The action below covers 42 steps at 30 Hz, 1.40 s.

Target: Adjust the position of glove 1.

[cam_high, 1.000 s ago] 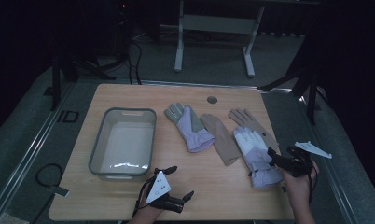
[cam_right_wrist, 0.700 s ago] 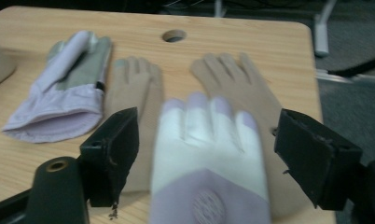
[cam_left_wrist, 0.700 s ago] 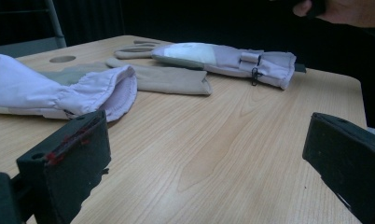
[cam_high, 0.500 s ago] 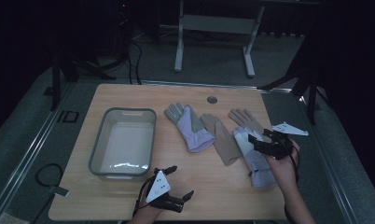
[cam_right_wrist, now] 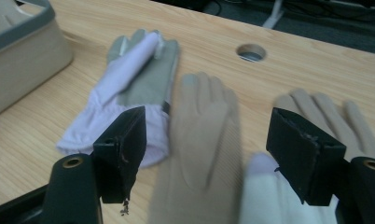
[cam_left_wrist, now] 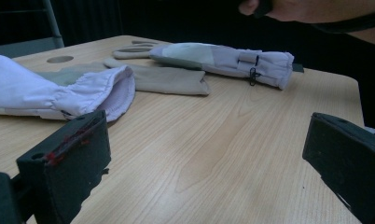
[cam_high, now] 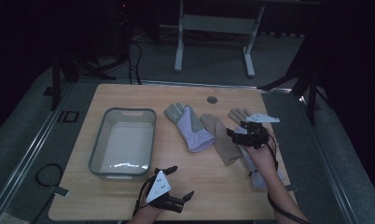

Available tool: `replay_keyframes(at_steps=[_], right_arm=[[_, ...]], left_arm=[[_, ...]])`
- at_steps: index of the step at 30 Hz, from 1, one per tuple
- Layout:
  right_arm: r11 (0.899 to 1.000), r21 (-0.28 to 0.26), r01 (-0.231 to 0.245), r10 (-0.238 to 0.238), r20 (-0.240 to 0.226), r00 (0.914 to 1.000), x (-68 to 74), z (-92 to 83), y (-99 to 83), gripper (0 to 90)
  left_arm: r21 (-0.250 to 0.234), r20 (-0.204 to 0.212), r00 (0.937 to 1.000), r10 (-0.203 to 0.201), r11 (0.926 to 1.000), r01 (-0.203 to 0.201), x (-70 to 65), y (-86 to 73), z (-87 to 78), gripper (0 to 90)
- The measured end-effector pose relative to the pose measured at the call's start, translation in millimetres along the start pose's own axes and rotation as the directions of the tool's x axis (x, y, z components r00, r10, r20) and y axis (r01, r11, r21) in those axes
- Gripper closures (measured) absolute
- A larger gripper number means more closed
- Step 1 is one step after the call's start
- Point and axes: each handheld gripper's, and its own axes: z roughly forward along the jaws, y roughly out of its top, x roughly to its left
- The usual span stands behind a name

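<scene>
Hovering over the flat tan fabric glove [cam_high: 220, 139] in the middle of the pale wooden table [cam_high: 129, 95], my right tool [cam_high: 238, 134] has its jaws spread fairly wide with nothing between them; they have just been closing a little. That glove lies palm-flat, fingers pointing away from me, between two others. On its left, touching or overlapping its edge, is the lilac-and-grey work glove [cam_high: 190, 127]; on its right is a second lilac-and-grey work glove [cam_high: 260, 170], partly under my right hand [cam_high: 260, 156], with tan fingers [cam_high: 239, 114] showing beyond the tool.

I judge this to be the approach step: the tool is lined up on the tan glove but not yet down on it. The next move calls for lowering until one jaw slides under the cloth edge, then pinching only that glove and not the lilac cuff [cam_right_wrist: 150, 140] beside it.

Farther left stands the grey rectangular plastic tub [cam_high: 97, 158], apparently empty. My left tool [cam_high: 176, 183] rests near the front edge of the table, jaws wide apart and holding nothing.

Whether the tan fingers at the right belong to a fourth glove I cannot tell. The right gripper view is blurred, so the tan glove's wrist end is hard to make out.
</scene>
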Motion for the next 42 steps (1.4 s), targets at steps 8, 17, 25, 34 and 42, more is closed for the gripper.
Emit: replay_keyframes(at_steps=[8, 17, 25, 34, 42], right_arm=[[0.999, 0.034, 0.036, -0.035, -0.037, 0.9987, 17.0, 34.6, 8.5, 28.3], [0.996, 0.068, 0.055, -0.051, -0.064, 0.9966, 32.5, 73.0, 15.9, 36.8], [0.987, 0.138, 0.084, -0.072, -0.092, 0.9932, 38.5, 109.4, 27.2, 52.8], [0.975, 0.191, 0.117, -0.094, -0.125, 0.9877, 44.0, 143.2, 27.0, 60.0], [0.952, 0.275, 0.132, -0.091, -0.154, 0.9838, 45.6, 167.0, 19.0, 59.0]], left_arm=[[0.000, 0.005, 1.0000, 0.001, 1.0000, -0.001, 0.0, 0.1, 0.3, 0.6], [0.000, 0.009, 1.0000, 0.000, 1.0000, 0.000, 0.4, 0.1, 0.4, 0.6], [0.000, 0.010, 0.9999, -0.003, 1.0000, 0.003, 0.7, 0.1, 0.3, 0.6], [-0.002, 0.014, 0.9999, -0.008, 1.0000, 0.008, 1.2, 0.0, 0.0, 0.6], [-0.003, 0.017, 0.9998, -0.009, 1.0000, 0.009, 1.4, 0.0, 0.0, 0.6]])
